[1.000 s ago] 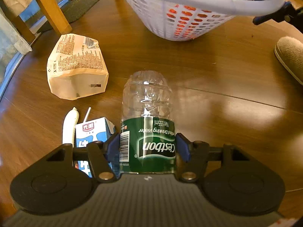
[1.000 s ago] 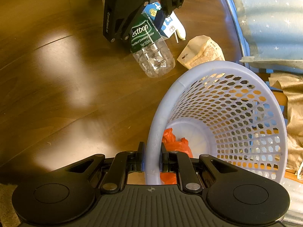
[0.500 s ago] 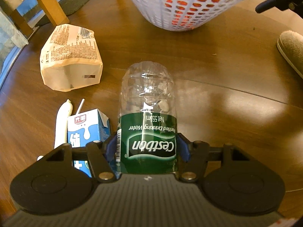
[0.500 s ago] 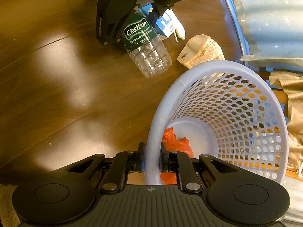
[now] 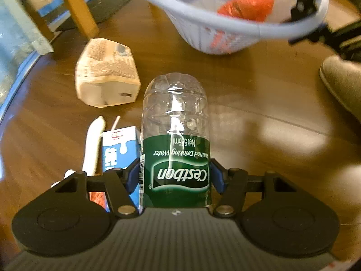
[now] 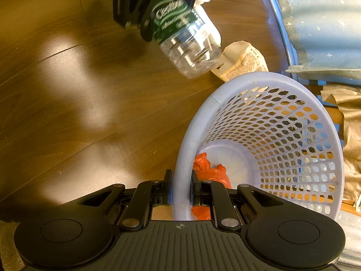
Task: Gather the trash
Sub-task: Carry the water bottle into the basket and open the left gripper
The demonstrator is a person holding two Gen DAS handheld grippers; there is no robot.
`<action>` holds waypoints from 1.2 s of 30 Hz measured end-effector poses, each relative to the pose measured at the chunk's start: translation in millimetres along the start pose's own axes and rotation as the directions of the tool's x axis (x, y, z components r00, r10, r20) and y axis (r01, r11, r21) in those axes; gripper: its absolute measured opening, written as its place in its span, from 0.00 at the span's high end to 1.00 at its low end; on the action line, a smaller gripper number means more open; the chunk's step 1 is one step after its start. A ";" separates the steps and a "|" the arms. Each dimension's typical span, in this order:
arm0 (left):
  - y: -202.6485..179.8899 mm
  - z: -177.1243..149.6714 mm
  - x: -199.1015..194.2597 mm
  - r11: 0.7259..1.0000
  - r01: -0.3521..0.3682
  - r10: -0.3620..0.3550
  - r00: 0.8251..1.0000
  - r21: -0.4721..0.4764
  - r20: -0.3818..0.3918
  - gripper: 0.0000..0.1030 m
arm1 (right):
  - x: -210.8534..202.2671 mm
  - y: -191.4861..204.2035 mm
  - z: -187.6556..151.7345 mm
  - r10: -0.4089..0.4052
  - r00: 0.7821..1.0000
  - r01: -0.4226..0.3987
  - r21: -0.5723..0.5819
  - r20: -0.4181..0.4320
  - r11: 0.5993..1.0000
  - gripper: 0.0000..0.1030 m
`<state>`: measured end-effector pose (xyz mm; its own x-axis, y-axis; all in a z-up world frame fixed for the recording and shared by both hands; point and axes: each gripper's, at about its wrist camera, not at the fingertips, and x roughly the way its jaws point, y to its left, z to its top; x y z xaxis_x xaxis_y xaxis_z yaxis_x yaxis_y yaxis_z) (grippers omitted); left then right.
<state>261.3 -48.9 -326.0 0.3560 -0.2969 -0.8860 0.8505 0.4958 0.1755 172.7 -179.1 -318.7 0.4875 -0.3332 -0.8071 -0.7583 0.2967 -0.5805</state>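
Observation:
An empty clear plastic bottle [image 5: 174, 140] with a green label is clamped between the blue pads of my left gripper [image 5: 174, 177], base pointing away, lifted off the wooden floor. From the right wrist view the bottle [image 6: 191, 45] hangs tilted above the floor, short of the basket. The lilac perforated basket [image 6: 293, 117] is tipped on its side with its mouth toward the bottle, and my right gripper [image 6: 181, 190] is shut on its rim. An orange plastic bag [image 6: 209, 171] lies inside the basket [image 5: 214, 20].
On the floor lie a tan paper bag [image 5: 106, 76], a blue-and-white milk carton [image 5: 119, 149] with a straw, and a white tube [image 5: 92, 144]. A wooden chair leg [image 5: 77, 6] stands at the back left; a slipper [image 5: 343, 83] lies at the right.
My left gripper has risen with the bottle and come nearer the basket, whose open mouth now shows in the left wrist view. The right gripper and basket have stayed put.

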 end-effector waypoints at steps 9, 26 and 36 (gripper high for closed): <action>18.4 29.1 -72.3 1.000 -0.020 0.021 0.996 -0.020 0.087 0.44 | 2.2 0.4 -0.8 0.000 1.000 0.000 -0.001 0.001 1.000 0.90; -8.6 166.7 -96.9 0.982 0.133 -0.162 0.960 0.135 0.227 0.42 | 0.8 -2.2 -2.0 0.003 1.000 -0.003 0.016 0.006 1.000 0.91; 8.4 164.8 -95.2 0.994 0.105 -0.105 0.945 0.015 0.310 0.27 | 0.4 -1.5 -5.9 0.010 1.000 -0.010 0.029 0.008 1.000 0.90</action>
<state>298.4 -151.0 -169.4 0.3672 -0.5857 -0.7225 0.8891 0.4493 0.0877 171.5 -185.0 -317.5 0.4835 -0.3235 -0.8134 -0.7503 0.3256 -0.5754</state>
